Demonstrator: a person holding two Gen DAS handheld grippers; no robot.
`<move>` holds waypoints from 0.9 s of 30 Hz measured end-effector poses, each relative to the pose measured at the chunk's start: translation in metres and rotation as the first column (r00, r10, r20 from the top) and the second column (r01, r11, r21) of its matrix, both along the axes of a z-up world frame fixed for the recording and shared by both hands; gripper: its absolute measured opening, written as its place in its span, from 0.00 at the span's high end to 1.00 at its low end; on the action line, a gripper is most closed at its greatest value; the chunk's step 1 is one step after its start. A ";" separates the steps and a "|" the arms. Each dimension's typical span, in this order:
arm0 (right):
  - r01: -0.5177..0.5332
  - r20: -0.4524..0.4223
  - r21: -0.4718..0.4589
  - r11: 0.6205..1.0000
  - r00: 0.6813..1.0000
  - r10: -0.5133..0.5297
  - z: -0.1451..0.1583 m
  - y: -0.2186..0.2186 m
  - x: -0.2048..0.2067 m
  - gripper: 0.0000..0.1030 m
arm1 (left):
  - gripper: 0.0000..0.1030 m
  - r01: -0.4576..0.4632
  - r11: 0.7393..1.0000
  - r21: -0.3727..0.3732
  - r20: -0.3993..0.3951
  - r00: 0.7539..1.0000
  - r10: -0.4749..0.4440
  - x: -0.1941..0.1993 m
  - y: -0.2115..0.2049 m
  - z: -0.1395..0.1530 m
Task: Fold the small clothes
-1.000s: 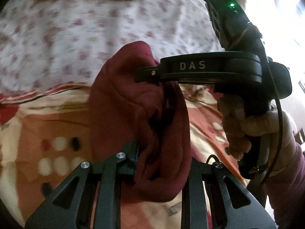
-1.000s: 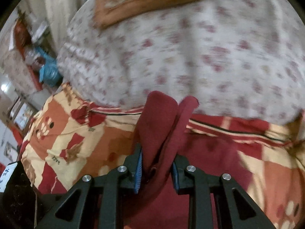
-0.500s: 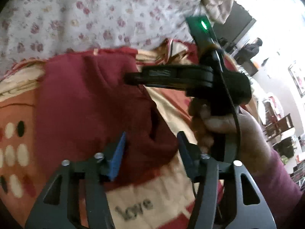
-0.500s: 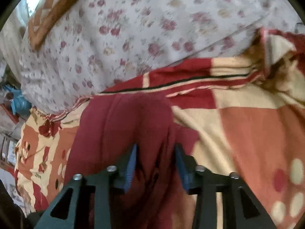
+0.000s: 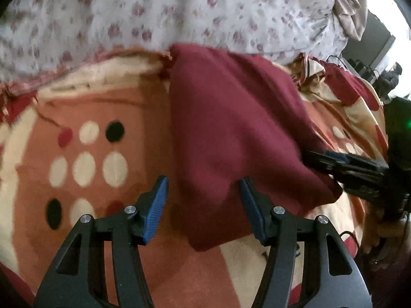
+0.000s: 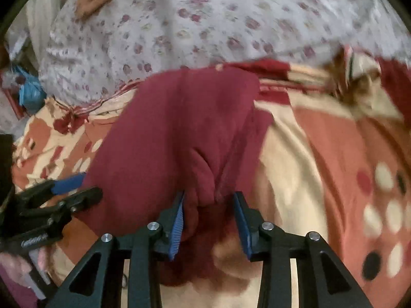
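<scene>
Left gripper open over a maroon garment lying on a patterned blanket.
Right gripper has been closing, loosely astride a fold; best to smooth cloth flat before creasing.

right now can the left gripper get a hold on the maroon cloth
Probably yes. The left gripper is open, and the near edge of the maroon cloth already lies between its fingers on the blanket, with nothing covering it.

Patterned orange-and-cream blanket spread over a bed, floral white sheet beyond; bright daylight at upper right, cluttered room edge at left.
</scene>
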State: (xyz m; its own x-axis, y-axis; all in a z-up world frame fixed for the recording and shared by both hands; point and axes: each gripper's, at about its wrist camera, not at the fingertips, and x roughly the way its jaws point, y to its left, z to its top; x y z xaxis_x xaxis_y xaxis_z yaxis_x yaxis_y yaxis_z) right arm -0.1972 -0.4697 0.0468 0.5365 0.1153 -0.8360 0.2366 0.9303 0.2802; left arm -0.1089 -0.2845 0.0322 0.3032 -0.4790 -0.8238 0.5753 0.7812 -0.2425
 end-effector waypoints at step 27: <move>0.098 0.054 0.261 0.960 0.992 -0.116 -0.037 -0.046 0.052 0.13 | 0.20 -0.022 0.975 -0.219 -0.202 0.979 -0.024 0.055 -0.013 -0.023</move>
State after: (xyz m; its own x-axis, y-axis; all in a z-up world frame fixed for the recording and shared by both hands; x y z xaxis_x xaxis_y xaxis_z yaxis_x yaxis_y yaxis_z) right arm -0.1449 -0.5156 0.0097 0.6119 0.2606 -0.7468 0.3032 0.7947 0.5258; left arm -0.0536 -0.2979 0.0096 0.1407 -0.6547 -0.7427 0.4973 0.6954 -0.5188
